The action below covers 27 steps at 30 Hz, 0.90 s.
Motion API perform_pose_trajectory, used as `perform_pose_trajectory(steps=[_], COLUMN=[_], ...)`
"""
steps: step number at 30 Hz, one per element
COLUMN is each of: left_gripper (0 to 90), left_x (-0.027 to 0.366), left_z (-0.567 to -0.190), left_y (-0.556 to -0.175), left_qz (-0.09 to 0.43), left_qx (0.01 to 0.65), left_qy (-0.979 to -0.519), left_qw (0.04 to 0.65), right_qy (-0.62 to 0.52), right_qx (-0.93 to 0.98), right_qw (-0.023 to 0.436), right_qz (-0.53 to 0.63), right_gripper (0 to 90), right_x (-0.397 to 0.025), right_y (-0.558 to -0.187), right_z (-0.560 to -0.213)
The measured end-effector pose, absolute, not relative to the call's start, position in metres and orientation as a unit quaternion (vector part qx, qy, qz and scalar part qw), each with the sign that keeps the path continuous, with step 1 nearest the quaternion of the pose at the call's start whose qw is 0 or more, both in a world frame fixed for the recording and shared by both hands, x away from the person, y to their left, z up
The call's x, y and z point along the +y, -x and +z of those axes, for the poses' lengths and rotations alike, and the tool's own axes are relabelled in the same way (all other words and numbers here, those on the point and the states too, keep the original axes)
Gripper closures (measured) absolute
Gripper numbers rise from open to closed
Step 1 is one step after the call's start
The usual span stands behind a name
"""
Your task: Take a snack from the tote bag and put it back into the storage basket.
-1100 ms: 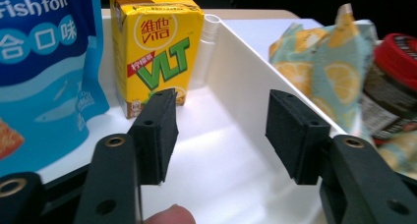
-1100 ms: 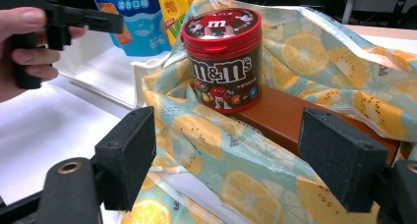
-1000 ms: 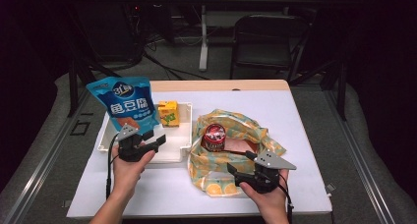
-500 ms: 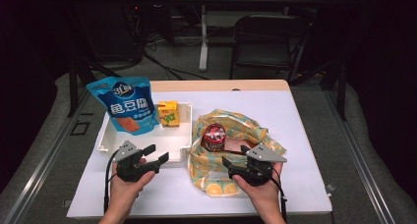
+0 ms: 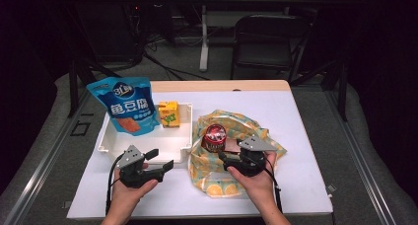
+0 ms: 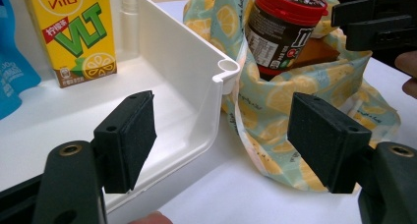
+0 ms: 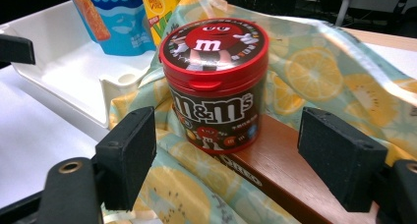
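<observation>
White bench, lemon-print bag, and a candy tub waiting between spread tongs

White and smooth, the bench carries everything, with a rigid white plastic tray on its left half. The tray's walls are straight and its corners rounded, which suits it as a landing place for goods; a glossy blue snack pouch stands propped at its far left corner and a yellow carton of lemon tea stands upright beside it.

Just right of the tray lies a soft cloth bag printed with lemon slices, its mouth slumped open so the contents are within reach. Inside, a flat brown box lies as a base, and the round candy tub, dark-walled with a red snap lid, stands upright on it.

Right tongs sit close in front of the tub, jaws spread wide to either side of it without touching, so a grab at the cylinder looks likely. Left tongs hover by the tray's near corner, jaws likewise spread and empty
</observation>
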<state>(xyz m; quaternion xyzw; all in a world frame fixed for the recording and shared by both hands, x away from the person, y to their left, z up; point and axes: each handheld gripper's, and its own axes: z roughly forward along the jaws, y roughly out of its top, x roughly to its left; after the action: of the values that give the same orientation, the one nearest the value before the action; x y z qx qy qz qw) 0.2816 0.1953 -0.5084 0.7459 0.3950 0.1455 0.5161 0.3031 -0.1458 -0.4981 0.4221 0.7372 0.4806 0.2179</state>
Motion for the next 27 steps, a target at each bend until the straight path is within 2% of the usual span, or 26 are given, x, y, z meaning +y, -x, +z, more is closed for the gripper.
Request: perform_pose_trajectory(steps=[27], left_gripper=[27.1], left_x=[0.194], left_z=[-0.508], left_y=[-0.281], left_qz=[0.14], left_qx=[0.39], left_qy=[-0.75], left_qw=[0.516], right_qy=[-0.425], right_qx=[0.747], right_qw=[0.22], right_qz=[0.461], right_gripper=[20.8], right_x=[-0.112], right_y=[-0.336], right_z=[-0.507])
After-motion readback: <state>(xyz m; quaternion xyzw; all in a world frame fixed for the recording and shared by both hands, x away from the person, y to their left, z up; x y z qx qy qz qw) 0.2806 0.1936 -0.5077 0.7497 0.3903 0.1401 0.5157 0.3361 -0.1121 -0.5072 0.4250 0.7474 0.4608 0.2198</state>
